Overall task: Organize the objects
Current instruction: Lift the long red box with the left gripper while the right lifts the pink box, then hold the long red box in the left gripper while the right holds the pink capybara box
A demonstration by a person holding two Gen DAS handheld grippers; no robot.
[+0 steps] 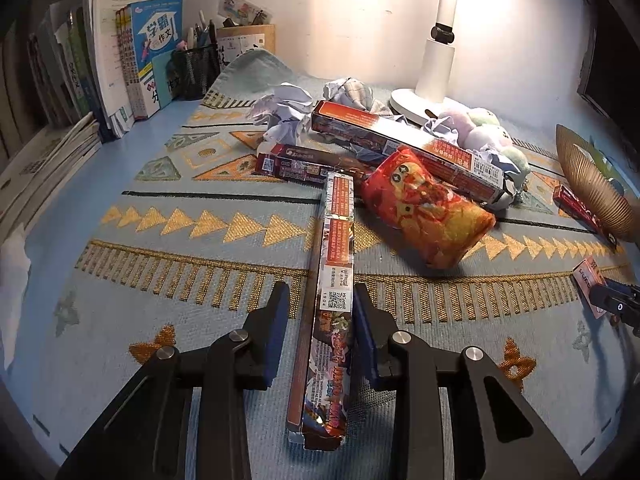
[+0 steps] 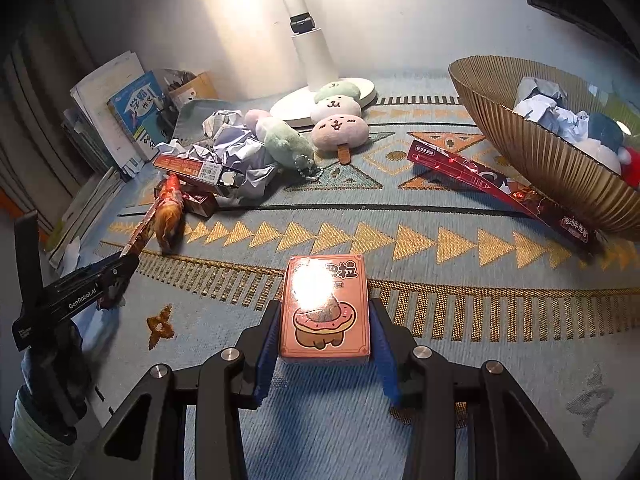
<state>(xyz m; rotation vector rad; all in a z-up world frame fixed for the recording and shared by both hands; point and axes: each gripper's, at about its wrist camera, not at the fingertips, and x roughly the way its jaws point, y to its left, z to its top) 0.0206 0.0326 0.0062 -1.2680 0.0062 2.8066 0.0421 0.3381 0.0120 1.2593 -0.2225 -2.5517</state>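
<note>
The long printed carton (image 1: 331, 312) lies lengthwise between the fingers of the left gripper (image 1: 321, 320), its far end resting against the orange snack bag (image 1: 428, 216). The right pad touches the carton's edge while the left pad stands off with a visible gap, so the fingers are parted, not clamped; whether the carton rests on the worktop or is partly lifted I cannot tell. It probably sits along the fingers so it can be drawn clear of the pile.

The pink donut card box (image 2: 326, 308) sits flat between the fingers of the right gripper (image 2: 325, 330), both blue pads pressed to its long sides: a firm grasp, held over the patterned cloth (image 2: 440, 420), likely ready for carrying.

Beyond lie crumpled paper (image 2: 236, 148), plush toys (image 2: 340, 128), the lamp base (image 2: 368, 90), and a ribbed gold bowl (image 2: 540, 160) already holding paper and toys, a likely destination.
</note>
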